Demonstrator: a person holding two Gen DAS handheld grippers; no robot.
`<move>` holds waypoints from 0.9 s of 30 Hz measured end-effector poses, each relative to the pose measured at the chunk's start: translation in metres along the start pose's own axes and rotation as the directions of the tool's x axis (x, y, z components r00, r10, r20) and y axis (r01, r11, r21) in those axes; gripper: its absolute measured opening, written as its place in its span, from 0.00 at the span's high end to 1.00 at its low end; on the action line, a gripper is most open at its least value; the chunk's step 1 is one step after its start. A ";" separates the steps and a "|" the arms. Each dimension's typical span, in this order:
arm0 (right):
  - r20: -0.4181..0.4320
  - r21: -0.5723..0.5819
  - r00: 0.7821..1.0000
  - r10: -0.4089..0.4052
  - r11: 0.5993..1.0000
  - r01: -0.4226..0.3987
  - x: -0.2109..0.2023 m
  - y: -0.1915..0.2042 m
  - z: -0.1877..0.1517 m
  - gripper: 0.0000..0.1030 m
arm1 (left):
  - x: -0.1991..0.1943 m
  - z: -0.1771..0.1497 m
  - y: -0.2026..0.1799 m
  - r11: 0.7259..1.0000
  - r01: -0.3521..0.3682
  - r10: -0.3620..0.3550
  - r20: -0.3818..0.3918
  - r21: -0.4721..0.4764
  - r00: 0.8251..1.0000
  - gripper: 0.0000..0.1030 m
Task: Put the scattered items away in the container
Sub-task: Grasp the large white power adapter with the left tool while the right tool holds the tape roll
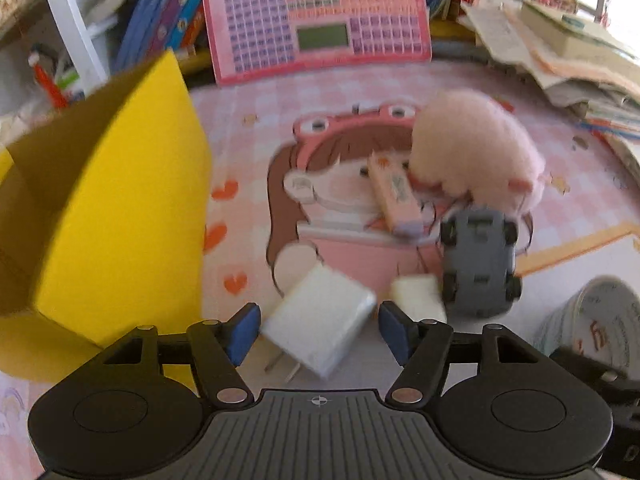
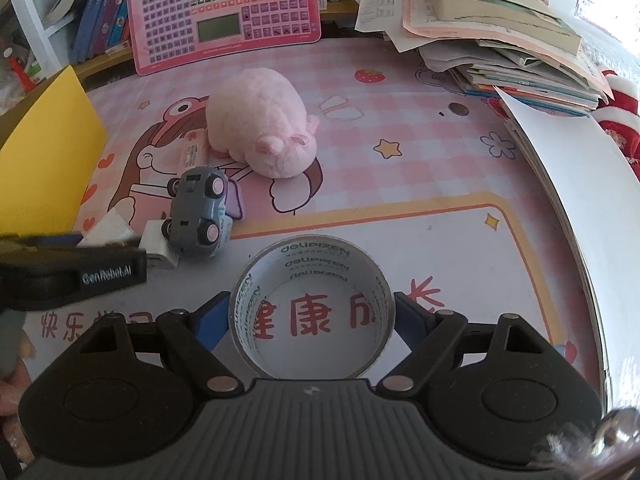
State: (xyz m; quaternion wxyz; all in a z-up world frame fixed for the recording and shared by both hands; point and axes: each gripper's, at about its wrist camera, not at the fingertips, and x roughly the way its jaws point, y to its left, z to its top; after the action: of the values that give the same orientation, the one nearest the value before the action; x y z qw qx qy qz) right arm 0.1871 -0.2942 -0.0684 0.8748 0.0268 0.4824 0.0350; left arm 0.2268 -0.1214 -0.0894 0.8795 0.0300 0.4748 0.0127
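Observation:
In the left wrist view my left gripper (image 1: 316, 330) is open around a white plug charger (image 1: 320, 322), its pads beside it and apart from it. A yellow cardboard box (image 1: 120, 216) stands open at the left. A small white block (image 1: 418, 296), an overturned grey toy car (image 1: 478, 260), a pink eraser box (image 1: 396, 196) and a pink plush pig (image 1: 472, 152) lie to the right. In the right wrist view my right gripper (image 2: 312, 314) stands around a roll of clear tape (image 2: 312, 308), with the blue pads at its sides. The left gripper (image 2: 72, 272) shows at the left.
A pink toy keyboard (image 2: 224, 12) leans at the back. Stacks of books and papers (image 2: 500, 32) fill the back right, and a white sheet (image 2: 580, 184) overhangs the right edge. Books (image 1: 160, 20) stand behind the box. The pink cartoon mat (image 2: 400, 152) covers the desk.

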 end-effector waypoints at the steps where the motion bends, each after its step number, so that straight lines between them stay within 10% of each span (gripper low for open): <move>1: 0.000 0.000 1.000 0.001 1.000 -0.001 0.000 0.000 0.000 0.18 | -0.001 -0.002 0.001 1.000 0.010 -0.010 -0.003 -0.007 1.000 0.38; 27: -0.001 -0.089 1.000 -0.006 0.996 0.006 -0.005 0.012 -0.007 0.20 | -0.014 -0.012 0.004 0.995 0.080 -0.081 0.006 0.062 0.997 0.58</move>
State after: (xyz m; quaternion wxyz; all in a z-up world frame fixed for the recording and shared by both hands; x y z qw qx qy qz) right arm 0.1782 -0.2830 -0.0670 0.8750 -0.0139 0.4809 0.0538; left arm 0.2093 -0.1178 -0.0839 0.8799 0.0381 0.4721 -0.0375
